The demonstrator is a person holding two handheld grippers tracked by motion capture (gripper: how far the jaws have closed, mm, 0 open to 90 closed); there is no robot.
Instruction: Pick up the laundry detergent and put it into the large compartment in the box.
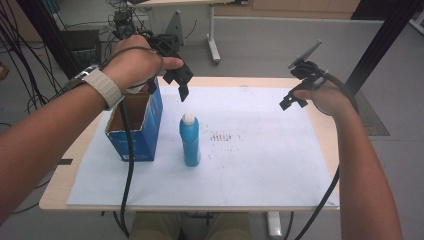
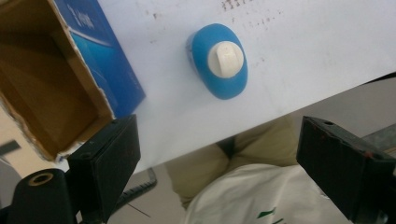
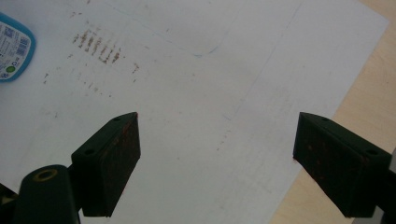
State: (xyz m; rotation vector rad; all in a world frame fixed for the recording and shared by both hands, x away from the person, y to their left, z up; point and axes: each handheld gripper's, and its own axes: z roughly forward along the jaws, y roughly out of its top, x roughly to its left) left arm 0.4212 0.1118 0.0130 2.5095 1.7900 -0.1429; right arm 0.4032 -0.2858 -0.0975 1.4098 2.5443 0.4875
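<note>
Left tool (image 1: 181,82) hovers open above the upright blue bottle (image 1: 190,140) beside a cardboard box (image 1: 136,125); right tool (image 1: 295,90) open over the desk (image 1: 330,135).

Bottle (image 3: 13,46) cut off by right gripper view's left edge; box (image 2: 56,79) cut off top-left, label txt unreadable.

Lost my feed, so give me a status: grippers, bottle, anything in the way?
Left hand-held gripper open, above the blue bottle. Right hand-held gripper open, off to the side. Bottle upright on the paper; open blue box close beside it.
</note>
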